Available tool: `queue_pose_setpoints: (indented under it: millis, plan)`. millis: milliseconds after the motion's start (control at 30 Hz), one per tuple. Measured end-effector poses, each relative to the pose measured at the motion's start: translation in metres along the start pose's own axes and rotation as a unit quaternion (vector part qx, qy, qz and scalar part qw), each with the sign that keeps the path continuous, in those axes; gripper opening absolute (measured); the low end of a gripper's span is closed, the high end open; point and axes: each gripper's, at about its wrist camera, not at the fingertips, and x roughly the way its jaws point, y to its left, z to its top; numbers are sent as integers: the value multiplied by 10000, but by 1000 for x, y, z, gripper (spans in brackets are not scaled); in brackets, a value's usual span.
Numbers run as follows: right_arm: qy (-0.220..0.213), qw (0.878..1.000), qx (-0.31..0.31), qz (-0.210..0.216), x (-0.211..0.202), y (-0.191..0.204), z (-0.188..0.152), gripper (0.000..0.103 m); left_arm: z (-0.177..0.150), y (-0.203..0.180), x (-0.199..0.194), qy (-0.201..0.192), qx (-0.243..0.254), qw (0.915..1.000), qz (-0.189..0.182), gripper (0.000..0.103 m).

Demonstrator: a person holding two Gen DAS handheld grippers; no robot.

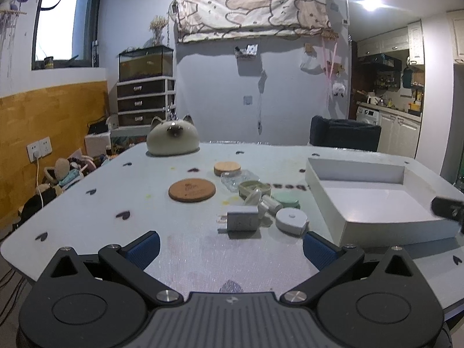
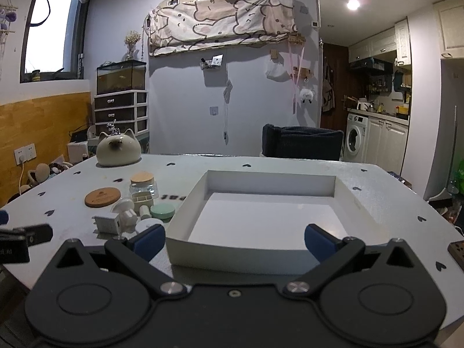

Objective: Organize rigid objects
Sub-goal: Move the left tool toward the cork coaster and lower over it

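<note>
A cluster of small items lies mid-table: a grey plug adapter (image 1: 240, 219), a white round case (image 1: 291, 219), a mint round case (image 1: 285, 199), a cork coaster (image 1: 192, 190), a glass jar with a cork lid (image 1: 227, 169) and a green dish (image 1: 254, 188). A shallow white tray (image 1: 406, 220) stands to their right and holds nothing. My left gripper (image 1: 231, 246) is open and empty, just short of the adapter. My right gripper (image 2: 234, 242) is open and empty at the tray's near wall (image 2: 232, 256). The cluster shows at left in the right wrist view, adapter (image 2: 108, 224) nearest.
A cream cat-shaped ceramic figure (image 1: 173, 139) sits at the table's far left. A dark chair (image 1: 344, 137) stands behind the far edge. The right gripper's tip (image 1: 448, 208) shows at the right edge. A brown object (image 2: 457, 250) lies at the table's right edge.
</note>
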Motion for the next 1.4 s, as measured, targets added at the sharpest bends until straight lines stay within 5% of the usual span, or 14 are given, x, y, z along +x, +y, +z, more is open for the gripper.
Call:
queue_pose_setpoints:
  millis: [433, 667, 900, 1067, 1300, 1400]
  plan:
    - [-25, 9961, 444, -758, 22, -84, 11, 103, -16, 28, 30, 481, -283, 9980, 293, 103]
    - [354, 9852, 240, -1657, 55, -147, 27, 103, -20, 47, 53, 661, -552, 9949, 522, 103]
    - [900, 9854, 694, -1268, 102, -207, 40, 103, -25, 54, 71, 823, -639, 9923, 667, 103]
    - [1344, 9855, 460, -929, 142, -208, 43, 79, -30, 52, 80, 883, -552, 9917, 755, 103]
    - [2243, 9695, 532, -834, 196, -213, 39, 27, -33, 49, 85, 795, -460, 9927, 785, 103]
    - [2430, 9656, 697, -603, 209, -216, 36, 17, -34, 49, 85, 734, -460, 9930, 806, 103]
